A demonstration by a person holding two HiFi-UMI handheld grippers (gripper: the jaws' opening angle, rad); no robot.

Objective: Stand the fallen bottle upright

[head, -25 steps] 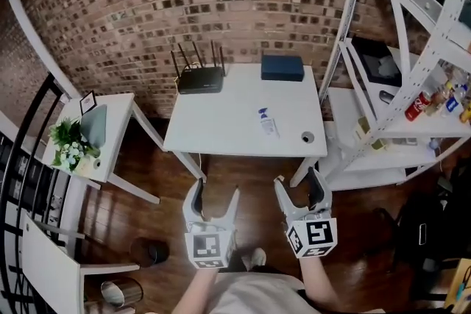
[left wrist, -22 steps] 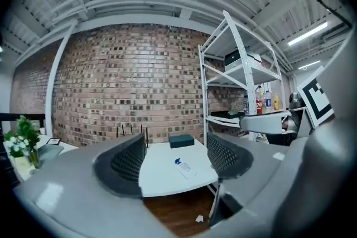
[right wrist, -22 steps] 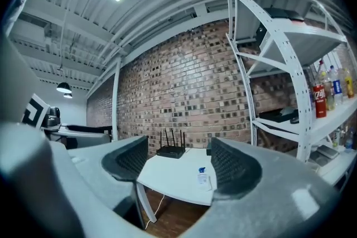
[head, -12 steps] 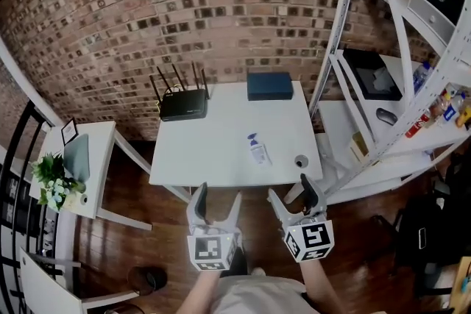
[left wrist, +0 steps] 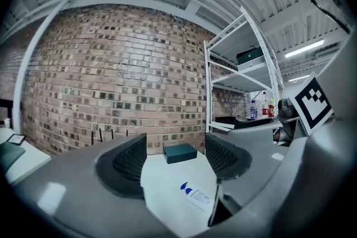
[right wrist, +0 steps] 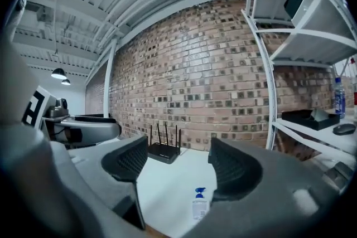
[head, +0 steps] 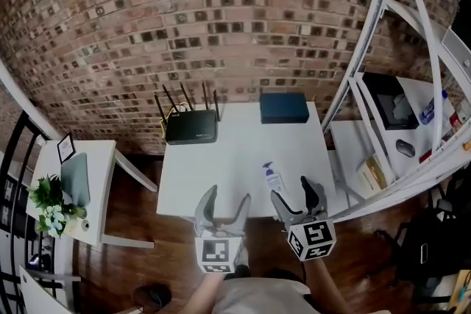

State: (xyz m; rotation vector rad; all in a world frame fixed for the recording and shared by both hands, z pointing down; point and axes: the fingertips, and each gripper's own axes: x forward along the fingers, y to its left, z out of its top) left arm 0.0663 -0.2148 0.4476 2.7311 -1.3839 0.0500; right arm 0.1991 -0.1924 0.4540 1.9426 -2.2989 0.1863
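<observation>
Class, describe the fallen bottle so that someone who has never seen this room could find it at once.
Against the brick wall stands a white table. A black router and a dark blue box sit at its far edge, while the bottle lies alone nearer the front right. It is the only small, pale thing lying flat, and it has a blue top.

We see the bottle [head: 273, 176] lying flat on its side on the white table [head: 221, 158], in the near right part of the tabletop and close to the front edge. It is small and pale, with a blue pump top and a blue-printed label. Its top end points toward the table's far side, angled slightly left.
</observation>
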